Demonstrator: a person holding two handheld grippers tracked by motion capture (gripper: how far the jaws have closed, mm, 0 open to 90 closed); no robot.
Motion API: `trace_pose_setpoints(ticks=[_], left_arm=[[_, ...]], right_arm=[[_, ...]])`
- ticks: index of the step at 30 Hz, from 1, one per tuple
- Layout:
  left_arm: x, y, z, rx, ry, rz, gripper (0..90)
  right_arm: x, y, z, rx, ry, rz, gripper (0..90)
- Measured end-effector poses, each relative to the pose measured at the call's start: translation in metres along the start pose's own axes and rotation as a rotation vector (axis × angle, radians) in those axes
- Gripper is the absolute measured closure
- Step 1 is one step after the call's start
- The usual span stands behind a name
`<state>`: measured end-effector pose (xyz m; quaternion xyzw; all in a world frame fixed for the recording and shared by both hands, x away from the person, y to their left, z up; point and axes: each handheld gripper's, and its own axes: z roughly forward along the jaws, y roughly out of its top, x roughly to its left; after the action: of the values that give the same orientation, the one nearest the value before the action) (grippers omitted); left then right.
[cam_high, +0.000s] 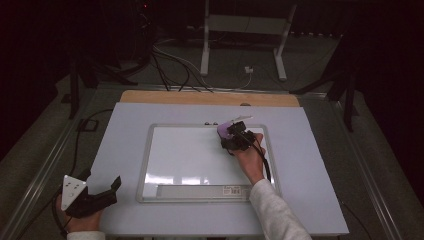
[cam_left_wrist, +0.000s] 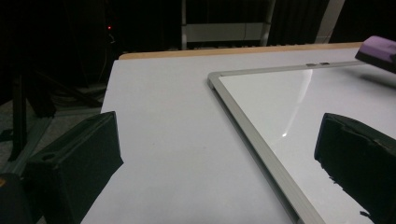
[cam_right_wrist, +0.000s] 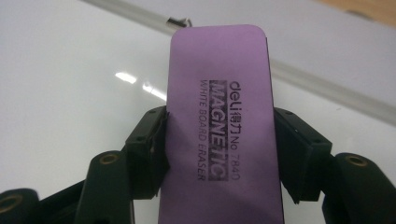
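Right gripper (cam_high: 231, 131) is clamped across a purple whiteboard eraser (cam_right_wrist: 219, 116), one black jaw pressed to each long side, printed face up toward the camera. In the high view that eraser (cam_high: 225, 128) sits over the whiteboard (cam_high: 190, 160) at about one o'clock from the board's centre, close to the far edge of its grey frame. From the right gripper view the frame runs just past the eraser's tip, at twelve o'clock. Over at eight o'clock from the board, the left gripper (cam_high: 111, 189) rests off the near-left corner of the table (cam_high: 130, 125), jaws spread wide with nothing between them. In the left gripper view the eraser (cam_left_wrist: 380, 51) peeks in at two o'clock.
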<state>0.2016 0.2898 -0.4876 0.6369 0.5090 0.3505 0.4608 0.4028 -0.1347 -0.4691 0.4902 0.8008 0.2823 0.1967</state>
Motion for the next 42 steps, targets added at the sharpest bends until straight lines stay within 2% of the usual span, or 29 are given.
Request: trace_pose_setpoints(ticks=[5,10,16,24,30,42], left_arm=[[0.000,0.000,-0.001,-0.003,0.001,-0.002,1.3],[0.000,0.000,0.000,0.002,0.001,0.000,1.3],[0.000,0.000,0.000,0.001,0.001,0.000,1.3],[-0.001,0.000,0.000,0.002,0.001,0.001,1.3],[0.000,-0.001,-0.001,0.000,0.001,-0.004,1.3],[0.000,-0.001,0.000,0.003,0.000,-0.003,1.3]], right_arm=[[-0.008,0.000,-0.007,-0.016,-0.012,0.016,41.0],[-0.023,-0.002,-0.012,-0.027,0.012,0.076,41.0],[-0.037,-0.007,-0.016,-0.033,0.007,0.112,41.0],[-0.040,-0.009,-0.020,-0.044,0.021,0.107,40.9],[-0.044,-0.011,-0.018,-0.038,0.027,0.118,40.9],[-0.051,-0.017,-0.011,-0.015,0.010,0.135,40.9]])
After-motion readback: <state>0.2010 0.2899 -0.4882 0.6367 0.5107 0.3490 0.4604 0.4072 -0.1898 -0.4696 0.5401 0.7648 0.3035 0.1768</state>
